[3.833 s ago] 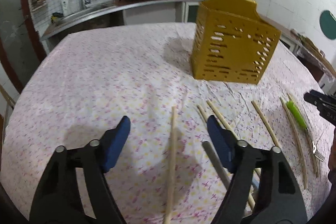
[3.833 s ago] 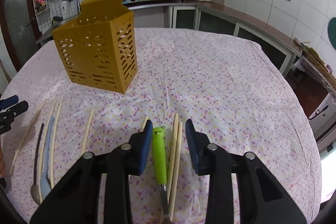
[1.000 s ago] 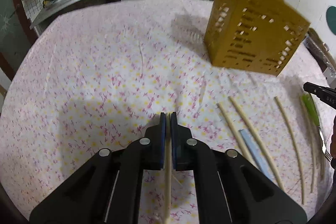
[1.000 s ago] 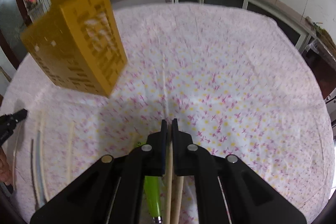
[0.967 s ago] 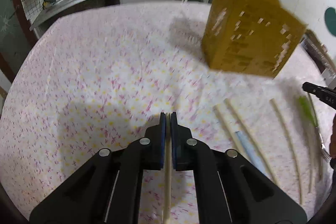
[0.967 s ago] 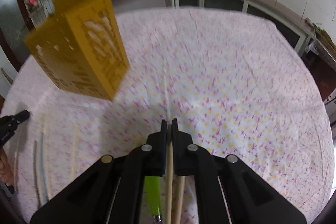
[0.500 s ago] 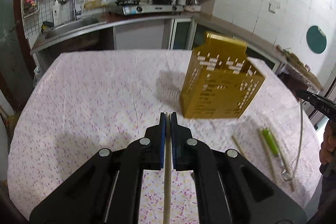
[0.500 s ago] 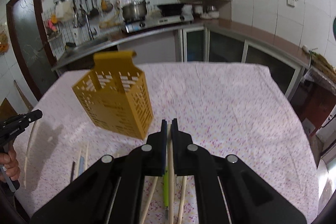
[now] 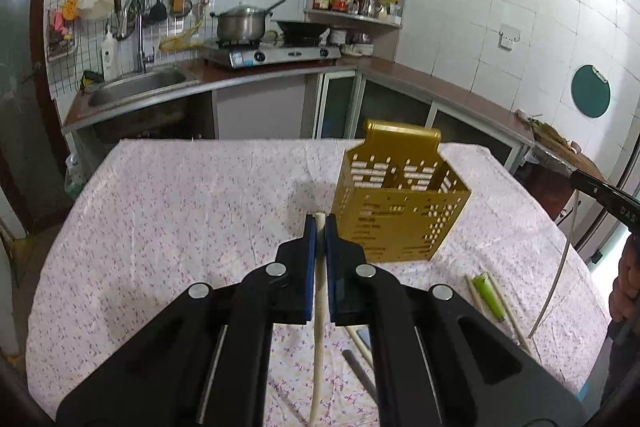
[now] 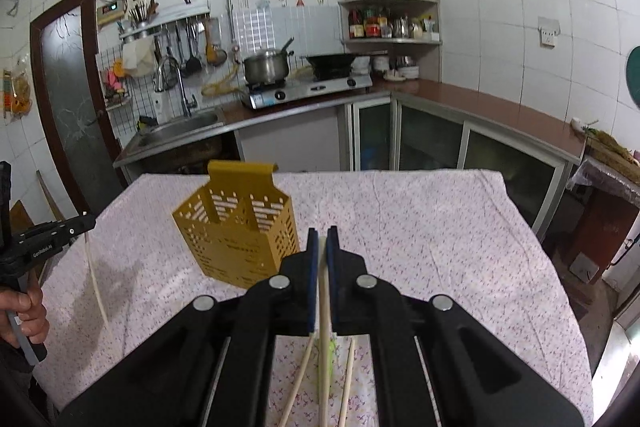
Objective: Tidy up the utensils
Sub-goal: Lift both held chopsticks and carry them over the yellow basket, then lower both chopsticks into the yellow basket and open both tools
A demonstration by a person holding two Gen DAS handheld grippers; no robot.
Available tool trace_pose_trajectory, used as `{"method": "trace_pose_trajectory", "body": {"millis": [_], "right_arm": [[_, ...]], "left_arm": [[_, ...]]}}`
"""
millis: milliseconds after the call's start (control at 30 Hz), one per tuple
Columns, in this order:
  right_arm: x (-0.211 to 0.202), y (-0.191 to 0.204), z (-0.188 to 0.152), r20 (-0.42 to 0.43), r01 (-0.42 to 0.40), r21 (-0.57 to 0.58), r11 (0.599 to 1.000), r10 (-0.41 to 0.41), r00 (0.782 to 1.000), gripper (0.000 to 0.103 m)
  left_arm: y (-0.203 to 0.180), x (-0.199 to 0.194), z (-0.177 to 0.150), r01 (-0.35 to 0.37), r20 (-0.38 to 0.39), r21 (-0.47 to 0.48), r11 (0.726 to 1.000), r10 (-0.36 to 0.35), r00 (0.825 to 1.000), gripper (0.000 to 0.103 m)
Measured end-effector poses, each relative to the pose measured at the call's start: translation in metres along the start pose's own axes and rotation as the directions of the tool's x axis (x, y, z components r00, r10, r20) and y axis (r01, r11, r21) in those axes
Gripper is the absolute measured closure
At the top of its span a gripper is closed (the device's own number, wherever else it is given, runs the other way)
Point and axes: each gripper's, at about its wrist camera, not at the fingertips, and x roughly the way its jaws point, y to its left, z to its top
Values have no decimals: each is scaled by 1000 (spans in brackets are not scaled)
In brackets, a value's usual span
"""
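A yellow slotted utensil holder (image 9: 400,203) stands upright on the flowered tablecloth; it also shows in the right wrist view (image 10: 240,239). My left gripper (image 9: 319,223) is shut on a wooden chopstick (image 9: 318,327), held high above the table, left of the holder. My right gripper (image 10: 322,237) is shut on another wooden chopstick (image 10: 324,307), held high, right of the holder. A green-handled fork (image 9: 489,297) and several chopsticks (image 9: 502,303) lie on the cloth below. The right gripper's chopstick (image 9: 558,275) hangs down at the right edge of the left wrist view.
The table (image 10: 440,227) fills the foreground, its far edge facing a kitchen counter with a sink (image 9: 136,91) and a gas stove with a pot (image 9: 240,25). A grey utensil handle (image 9: 358,367) lies near the loose chopsticks. Cabinets run along the right wall.
Both grippers have closed on a chopstick each and lifted it off the cloth. Both have risen well above the table, so the holder now looks smaller and lower.
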Motion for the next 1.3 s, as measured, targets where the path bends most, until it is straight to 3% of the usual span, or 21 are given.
{"method": "trace_pose_trajectory", "body": {"millis": [300,733,1000,1300], "right_arm": [[-22,10,35,100,-8,-27,1000,11,995,99],[-21,34,113,256,-40,-54,998,52,965,99],[20,58,148,298,-36,-84,996,60,953,99],[57,77,156,301,-60,-88,994,84,950,99]], "left_arm": [[-15,-24,39,3,99,40,999,-7,995,100],[-54,-35,128,56,257,97,994,-79,963,100],[-72,-2,157,95,260,123,988,-124,958,100],[-65,36,164,103,258,107,989,-128,958,100]]}}
